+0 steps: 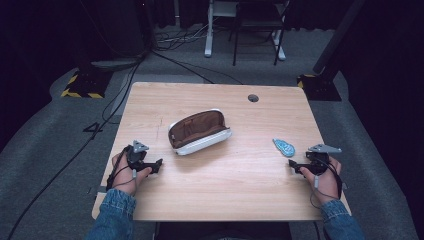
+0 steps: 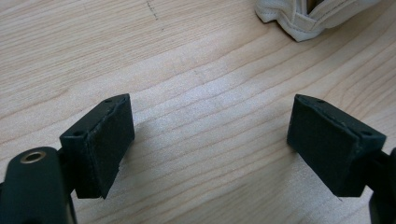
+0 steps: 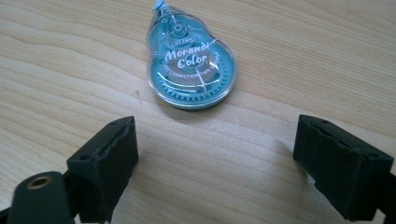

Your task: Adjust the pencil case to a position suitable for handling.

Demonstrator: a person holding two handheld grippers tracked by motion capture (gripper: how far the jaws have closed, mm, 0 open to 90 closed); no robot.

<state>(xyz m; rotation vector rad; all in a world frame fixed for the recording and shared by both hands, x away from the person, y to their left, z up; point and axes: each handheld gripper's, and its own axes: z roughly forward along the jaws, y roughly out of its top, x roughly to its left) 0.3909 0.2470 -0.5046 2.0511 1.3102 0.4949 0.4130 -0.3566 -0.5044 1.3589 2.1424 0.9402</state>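
A white pencil case [image 1: 200, 132] with a brown lining lies unzipped in the middle of the wooden table [image 1: 220, 185]; one white corner of the pencil case [image 2: 308, 18] shows at the top of the left gripper view. A teal correction tape dispenser [image 1: 283, 147] lies flat near the right edge. My left gripper [image 1: 156, 166] is open, low over bare wood, short of the case. My right gripper [image 1: 295, 167] is open too, and the correction tape dispenser [image 3: 191, 65] lies just beyond its jaws. Nothing sits between either pair of pads.
A round cable hole [image 1: 253, 98] is near the table's far edge. Beyond the table are grey carpet, floor cables [image 1: 120, 95], a chair frame [image 1: 255, 30] and black stands [image 1: 80, 82]. Blue denim sleeves [image 1: 112, 217] enter from the bottom.
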